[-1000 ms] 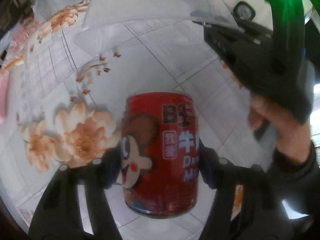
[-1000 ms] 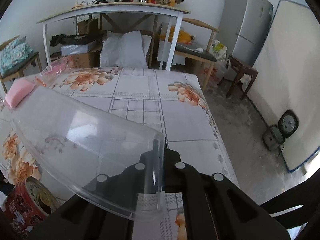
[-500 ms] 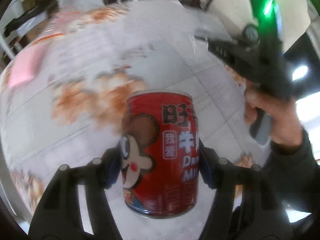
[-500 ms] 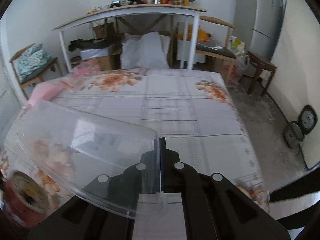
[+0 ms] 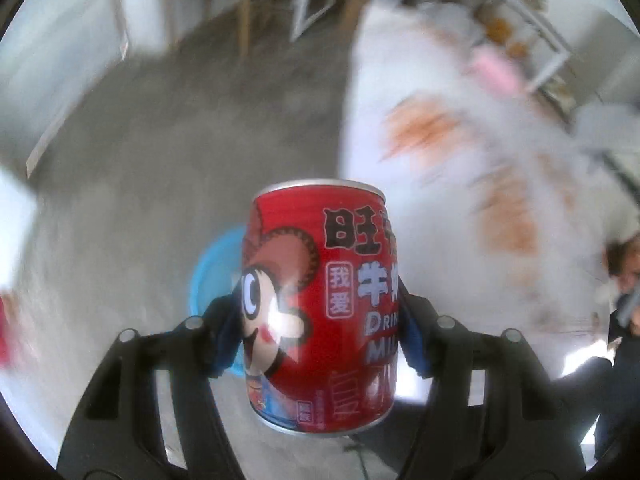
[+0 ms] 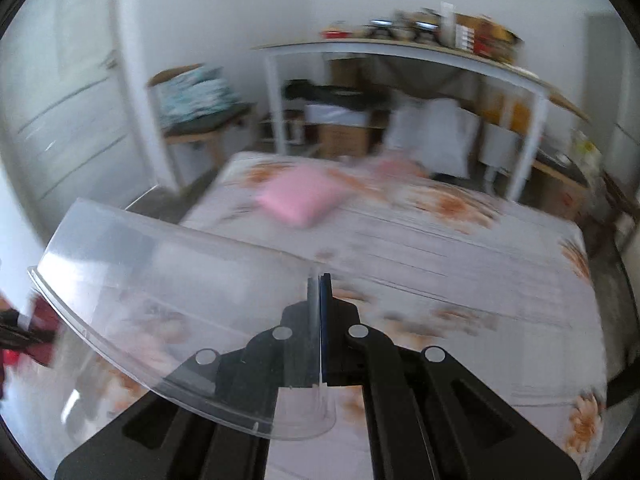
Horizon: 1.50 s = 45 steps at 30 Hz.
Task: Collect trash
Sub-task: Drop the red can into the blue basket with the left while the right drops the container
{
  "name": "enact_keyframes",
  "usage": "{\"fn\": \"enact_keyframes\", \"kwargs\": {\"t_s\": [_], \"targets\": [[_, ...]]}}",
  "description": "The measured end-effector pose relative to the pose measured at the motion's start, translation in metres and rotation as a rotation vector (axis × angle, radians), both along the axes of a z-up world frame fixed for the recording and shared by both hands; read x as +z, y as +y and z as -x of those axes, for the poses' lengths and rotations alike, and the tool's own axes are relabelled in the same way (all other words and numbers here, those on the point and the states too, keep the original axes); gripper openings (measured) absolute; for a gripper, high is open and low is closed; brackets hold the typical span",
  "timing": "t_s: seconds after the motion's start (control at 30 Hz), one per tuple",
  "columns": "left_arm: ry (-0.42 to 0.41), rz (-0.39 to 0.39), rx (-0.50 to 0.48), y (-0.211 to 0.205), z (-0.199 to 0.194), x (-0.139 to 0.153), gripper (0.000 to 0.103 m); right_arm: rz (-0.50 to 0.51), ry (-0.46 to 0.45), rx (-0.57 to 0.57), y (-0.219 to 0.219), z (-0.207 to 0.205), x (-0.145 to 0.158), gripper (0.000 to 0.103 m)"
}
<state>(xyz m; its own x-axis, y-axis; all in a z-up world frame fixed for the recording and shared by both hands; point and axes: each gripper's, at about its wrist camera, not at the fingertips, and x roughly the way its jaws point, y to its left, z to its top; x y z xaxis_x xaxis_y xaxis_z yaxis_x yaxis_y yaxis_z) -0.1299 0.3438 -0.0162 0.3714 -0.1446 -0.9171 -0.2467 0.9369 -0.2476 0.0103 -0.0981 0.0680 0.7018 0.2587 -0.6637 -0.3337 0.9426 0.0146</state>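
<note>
A red drink can with a cartoon face and white lettering stands upright between the blue pads of my left gripper, which is shut on it. The can hangs over grey floor, with a round blue bin partly hidden behind it. My right gripper is shut on the edge of a clear plastic container, which juts out to the left above the bed. At the far left edge of the right wrist view the red can shows as a blur.
A bed with a flowered sheet fills the right wrist view, with a pink pillow on it. Behind it stand a white-framed table loaded with items, cardboard boxes and a chair. In the left wrist view the bed lies to the right of grey floor.
My left gripper has swung with the can from above the bed to above the floor, where the blue bin now shows. My right gripper, holding the clear container, has turned left toward the pink pillow.
</note>
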Motion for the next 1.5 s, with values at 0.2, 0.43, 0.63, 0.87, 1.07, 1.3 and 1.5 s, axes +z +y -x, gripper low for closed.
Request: {"fn": "enact_keyframes", "kwargs": {"t_s": [0.2, 0.43, 0.63, 0.87, 1.07, 1.3, 1.5], "targets": [[0.175, 0.129, 0.113, 0.024, 0.001, -0.155, 0.061, 0.058, -0.007, 0.146, 0.105, 0.02, 0.013, 0.0], [0.175, 0.244, 0.219, 0.053, 0.01, -0.209, 0.095, 0.221, -0.01, 0.324, 0.217, 0.046, -0.005, 0.0], [0.048, 0.315, 0.384, 0.084, 0.07, -0.19, 0.095, 0.302, 0.028, 0.416, 0.277, 0.07, -0.03, 0.0], [-0.072, 0.348, 0.621, 0.14, 0.173, -0.172, 0.095, 0.522, 0.031, 0.518, 0.365, 0.112, -0.076, 0.0], [-0.091, 0.354, 0.677, 0.165, 0.225, -0.172, 0.095, 0.844, 0.075, 0.635, 0.415, 0.121, -0.144, 0.0], [-0.096, 0.379, 0.698, 0.169, 0.241, -0.183, 0.095, 1.019, 0.147, 0.66, 0.435, 0.13, -0.186, 0.0], [-0.14, 0.413, 0.679, 0.163, 0.222, -0.184, 0.095, 1.143, 0.244, 0.637, 0.432, 0.12, -0.215, 0.0]]}}
